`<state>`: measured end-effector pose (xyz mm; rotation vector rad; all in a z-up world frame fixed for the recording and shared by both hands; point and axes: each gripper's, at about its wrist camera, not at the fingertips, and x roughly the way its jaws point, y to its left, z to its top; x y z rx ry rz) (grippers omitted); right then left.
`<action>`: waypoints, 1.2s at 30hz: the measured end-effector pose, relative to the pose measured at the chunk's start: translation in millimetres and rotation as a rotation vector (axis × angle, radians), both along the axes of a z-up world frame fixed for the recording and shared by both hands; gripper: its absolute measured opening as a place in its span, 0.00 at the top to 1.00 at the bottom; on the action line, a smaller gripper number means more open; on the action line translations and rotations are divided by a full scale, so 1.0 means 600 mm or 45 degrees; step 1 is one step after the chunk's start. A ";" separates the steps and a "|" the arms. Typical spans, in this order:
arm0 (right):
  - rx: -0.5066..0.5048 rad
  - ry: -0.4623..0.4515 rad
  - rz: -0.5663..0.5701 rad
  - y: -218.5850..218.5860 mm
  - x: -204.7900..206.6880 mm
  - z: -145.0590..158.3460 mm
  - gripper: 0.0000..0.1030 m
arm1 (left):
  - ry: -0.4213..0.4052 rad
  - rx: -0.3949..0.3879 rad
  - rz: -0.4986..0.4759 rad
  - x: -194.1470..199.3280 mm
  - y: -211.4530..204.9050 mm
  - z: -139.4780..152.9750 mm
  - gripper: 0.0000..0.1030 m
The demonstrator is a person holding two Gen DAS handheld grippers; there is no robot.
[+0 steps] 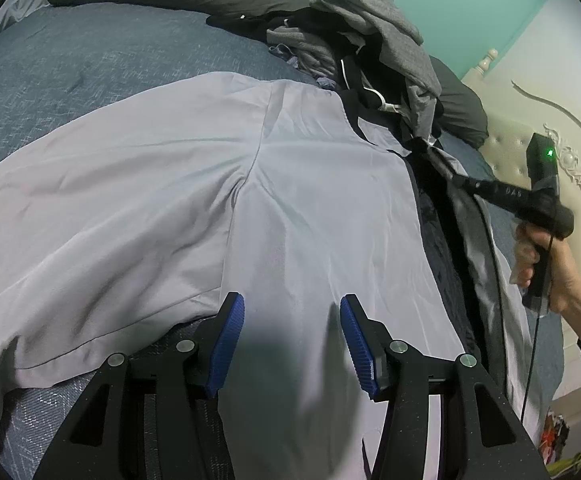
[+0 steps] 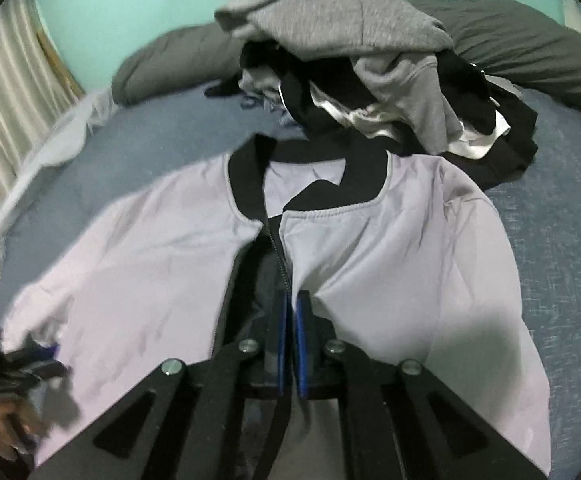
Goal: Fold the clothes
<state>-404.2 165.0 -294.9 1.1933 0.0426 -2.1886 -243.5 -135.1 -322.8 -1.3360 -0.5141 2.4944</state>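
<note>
My left gripper (image 1: 292,344) stands wide, with nothing between its blue pads; it hangs over the side of the pale lilac jacket (image 1: 194,200), whose sleeve runs away toward nine o'clock in the left wrist view. If I close here, I judge I may take only the top layer, or also pinch the blue bed cover (image 1: 90,64) under the hem, so the fold would drag the bedding. Going to the right, the jacket lies spread face up on the bed, collar (image 2: 310,156) at twelve o'clock in the right wrist view, the zipper (image 2: 280,256) partly open. My right gripper (image 2: 290,320) is pressed narrow at the lower end of the open front, and it seems to pinch the dark zipper edge, though I cannot be sure how much cloth is inside. If this thin grip slips, the front panel will fall crooked. The pile of clothes (image 2: 350,60) touches the collar and could be pulled along.
</note>
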 end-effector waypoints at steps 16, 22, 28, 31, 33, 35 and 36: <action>0.121 -0.100 -0.054 -0.114 -0.052 -0.055 0.91 | -0.010 -0.001 -0.007 -0.003 0.003 -0.004 0.47; 0.055 -0.066 -0.060 -0.043 -0.007 -0.014 0.86 | -0.002 0.002 -0.003 -0.004 0.004 0.002 0.46; 0.026 -0.111 -0.064 0.017 0.059 -0.006 0.85 | 0.029 -0.020 -0.018 -0.001 0.018 0.025 0.46; 0.018 -0.127 -0.076 0.046 0.092 -0.003 0.81 | 0.028 -0.009 -0.031 0.010 0.029 0.033 0.46; 0.017 -0.142 -0.104 0.072 0.117 -0.001 0.75 | 0.022 0.006 -0.041 0.019 0.037 0.037 0.46; -0.001 -0.187 -0.129 0.113 0.151 0.004 0.72 | 0.017 0.022 -0.051 0.029 0.045 0.040 0.46; -0.006 -0.207 -0.134 0.131 0.165 0.004 0.70 | 0.011 0.044 -0.063 0.036 0.052 0.042 0.46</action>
